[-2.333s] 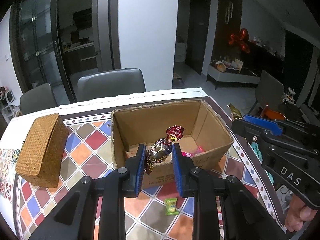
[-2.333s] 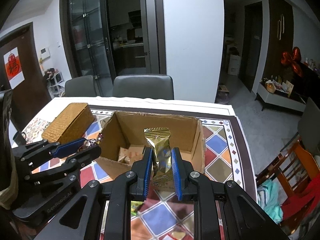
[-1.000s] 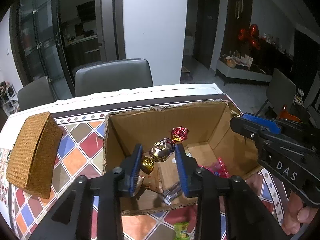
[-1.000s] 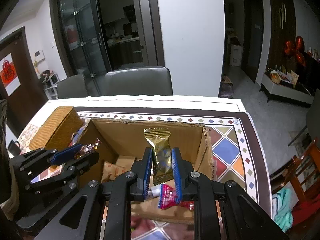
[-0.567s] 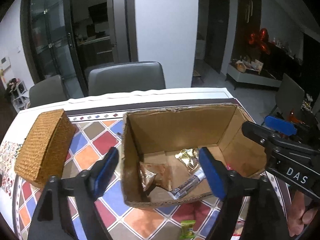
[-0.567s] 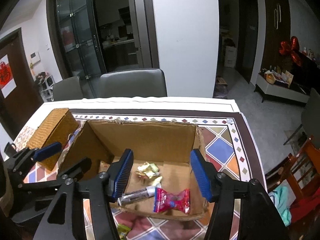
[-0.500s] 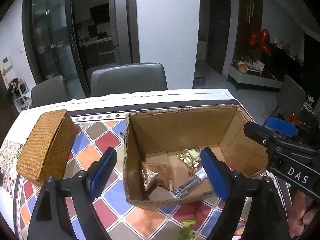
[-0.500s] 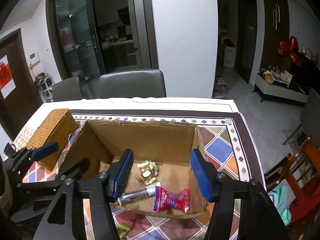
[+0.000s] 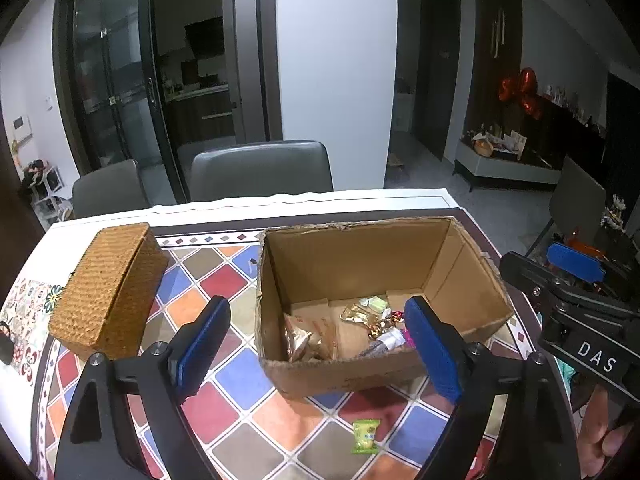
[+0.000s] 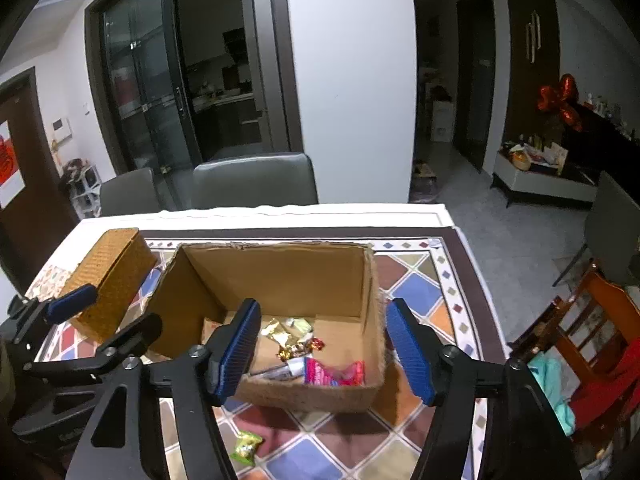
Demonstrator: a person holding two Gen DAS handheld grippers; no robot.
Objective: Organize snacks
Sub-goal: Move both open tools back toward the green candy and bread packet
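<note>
An open cardboard box [image 9: 360,256] [image 10: 280,272] stands on the tiled tablecloth and holds several wrapped snacks, among them gold wrappers [image 9: 356,314] [image 10: 276,330] and a pink packet [image 10: 334,374]. My left gripper [image 9: 316,344] is open and empty, held above the box's near wall. My right gripper [image 10: 320,350] is open and empty, above the box's near right part. A small green candy [image 9: 366,436] [image 10: 247,446] lies on the cloth in front of the box.
A woven wicker box [image 9: 108,284] [image 10: 110,276] sits left of the cardboard box. Grey chairs [image 9: 260,172] stand behind the table. A wooden chair with red and teal cloth [image 10: 592,344] is at the right. The table's right edge [image 10: 472,280] is near.
Both grippers opened and dropped their snacks, the foil candy and the gold packet, into the box. Both have since pulled back and up a little.
</note>
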